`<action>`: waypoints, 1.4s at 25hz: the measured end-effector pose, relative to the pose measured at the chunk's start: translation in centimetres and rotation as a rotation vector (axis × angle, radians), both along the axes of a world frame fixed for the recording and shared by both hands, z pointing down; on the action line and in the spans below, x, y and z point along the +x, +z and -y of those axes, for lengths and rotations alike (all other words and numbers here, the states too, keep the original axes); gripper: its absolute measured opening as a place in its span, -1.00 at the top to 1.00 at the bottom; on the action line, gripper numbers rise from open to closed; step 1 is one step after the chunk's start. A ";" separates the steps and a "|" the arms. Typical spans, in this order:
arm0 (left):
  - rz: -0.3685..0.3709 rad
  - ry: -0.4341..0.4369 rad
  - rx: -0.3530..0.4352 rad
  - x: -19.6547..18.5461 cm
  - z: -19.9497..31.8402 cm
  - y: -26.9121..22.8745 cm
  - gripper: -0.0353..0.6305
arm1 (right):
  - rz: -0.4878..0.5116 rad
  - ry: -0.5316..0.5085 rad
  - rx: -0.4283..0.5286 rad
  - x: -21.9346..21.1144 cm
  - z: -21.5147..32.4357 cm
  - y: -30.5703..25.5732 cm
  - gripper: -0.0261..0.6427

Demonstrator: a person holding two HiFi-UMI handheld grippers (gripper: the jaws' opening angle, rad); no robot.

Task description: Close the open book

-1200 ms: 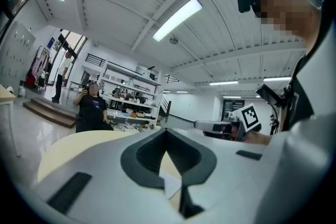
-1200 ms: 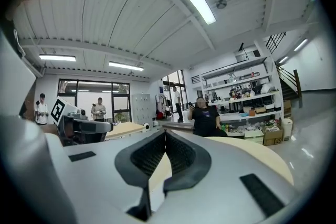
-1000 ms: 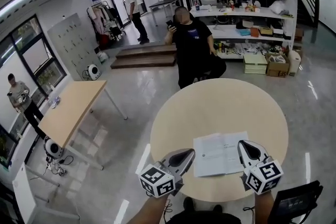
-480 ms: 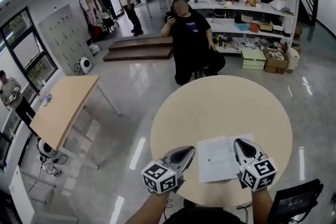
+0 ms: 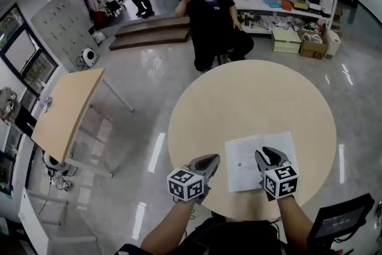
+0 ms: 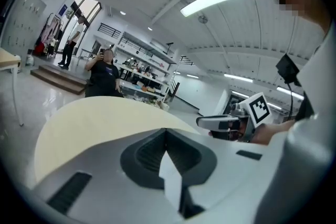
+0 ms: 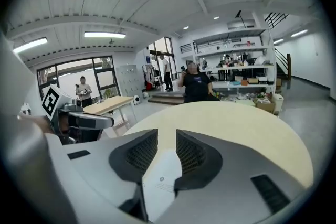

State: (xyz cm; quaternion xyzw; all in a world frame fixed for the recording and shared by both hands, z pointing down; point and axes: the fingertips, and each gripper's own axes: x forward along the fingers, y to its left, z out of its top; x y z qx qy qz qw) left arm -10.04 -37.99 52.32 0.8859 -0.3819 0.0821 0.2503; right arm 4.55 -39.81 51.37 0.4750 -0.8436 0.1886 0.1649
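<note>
The open book (image 5: 245,161) lay flat near my edge of the round desk (image 5: 250,92), likely so both claws could reach it. My right claw (image 5: 265,155) hung over its middle, jaws just opened a little, with the page showing through the gap and nothing pinched. My left claw (image 5: 209,159), pressed together and empty, sat just left of the book, probably to steady it.
</note>
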 end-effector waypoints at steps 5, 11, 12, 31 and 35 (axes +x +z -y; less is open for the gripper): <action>0.042 -0.018 -0.101 0.4 -0.7 4.9 0.93 | -0.050 -0.025 -0.114 -1.3 -0.7 6.4 0.44; 0.081 -0.026 -0.217 0.2 -2.2 10.1 0.93 | -0.144 -0.061 -0.218 -3.4 -2.3 12.1 0.32; 0.087 -0.024 -0.231 0.0 -2.4 10.7 0.93 | -0.160 -0.072 -0.230 -4.1 -2.5 12.9 0.31; 0.179 0.055 -0.365 -0.6 -6.0 17.5 0.93 | -0.477 -0.144 -0.285 -9.1 -5.2 22.7 0.20; 0.171 0.068 -0.372 -0.2 -6.2 17.5 0.93 | -0.475 -0.131 -0.312 -9.0 -5.3 22.6 0.21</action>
